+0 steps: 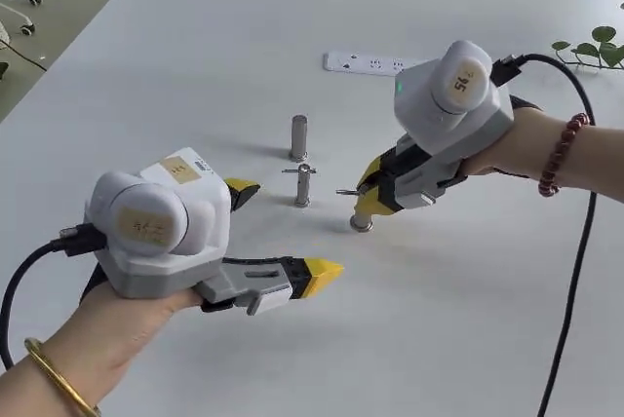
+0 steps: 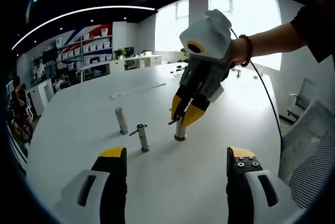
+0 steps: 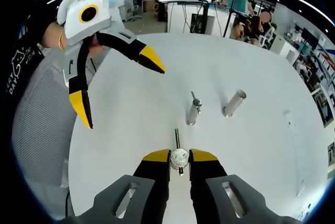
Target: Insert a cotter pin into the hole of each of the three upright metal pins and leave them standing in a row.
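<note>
Cotter pin (image 3: pixel 176 136) in its jaws, the right gripper (image 3: pixel 179 153) is clenched as far as I can see. Its black, yellow-tipped jaws are drawn in tight on either side of the near pin (image 3: pixel 179 157). The thin dark wire runs straight along the line of the jaws. One end pokes out just past the tips and the other lies back between the pads, crossing the near pin at its top. The jaw tips cover that spot, so I cannot tell how far through the hole it sits.

The near pin stands upright right at the fingertips, a smooth grey metal cylinder with a round flat top and a small flared foot on the table (image 1: pixel 439 320).

Just ahead of the right gripper, slightly to its right, stands the middle pin (image 3: pixel 192 114). It has the same shape, with a second cotter (image 1: pixel 297 170) lying crosswise through its head. Beyond that, further to the gripper's right, is the far pin (image 3: pixel 233 103), bare and a little thicker.

The left gripper (image 1: pixel 285 229) is released, its jaws spread wide above the matte white tabletop with nothing between them. From where it hangs, all three pins stand out in front, between the lines of its two open jaws. The right gripper comes down onto the pin nearest to it.
</note>
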`<state>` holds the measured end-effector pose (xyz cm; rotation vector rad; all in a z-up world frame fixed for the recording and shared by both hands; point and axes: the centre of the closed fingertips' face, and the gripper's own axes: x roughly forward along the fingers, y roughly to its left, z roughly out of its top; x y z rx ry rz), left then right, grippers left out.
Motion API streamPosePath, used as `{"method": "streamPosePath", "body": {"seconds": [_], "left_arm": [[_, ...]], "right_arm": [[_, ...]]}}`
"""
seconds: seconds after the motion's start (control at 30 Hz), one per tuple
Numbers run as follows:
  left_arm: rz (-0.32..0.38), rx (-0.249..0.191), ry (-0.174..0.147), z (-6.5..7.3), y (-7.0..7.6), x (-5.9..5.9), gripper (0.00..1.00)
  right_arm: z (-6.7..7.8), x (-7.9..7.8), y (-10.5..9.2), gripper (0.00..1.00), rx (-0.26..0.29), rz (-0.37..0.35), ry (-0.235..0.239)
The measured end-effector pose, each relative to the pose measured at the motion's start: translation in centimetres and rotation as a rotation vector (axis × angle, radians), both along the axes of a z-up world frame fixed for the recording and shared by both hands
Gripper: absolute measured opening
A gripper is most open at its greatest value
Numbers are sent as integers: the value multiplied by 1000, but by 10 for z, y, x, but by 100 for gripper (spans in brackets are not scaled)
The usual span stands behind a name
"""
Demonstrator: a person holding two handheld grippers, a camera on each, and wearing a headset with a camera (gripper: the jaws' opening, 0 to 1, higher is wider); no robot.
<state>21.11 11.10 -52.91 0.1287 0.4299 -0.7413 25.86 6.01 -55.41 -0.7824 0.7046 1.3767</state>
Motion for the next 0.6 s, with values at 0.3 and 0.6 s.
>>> {"method": "streamPosePath", "body": {"seconds": [0.3,0.6], "left_arm": [[23,-23,-9,-2,7,4,87],[25,-33,-9,-2,3,8,92]], "right_arm": [[-3,18,-2,8,0,-33,5],[-7,36,-3,8,2,-30,10]]}}
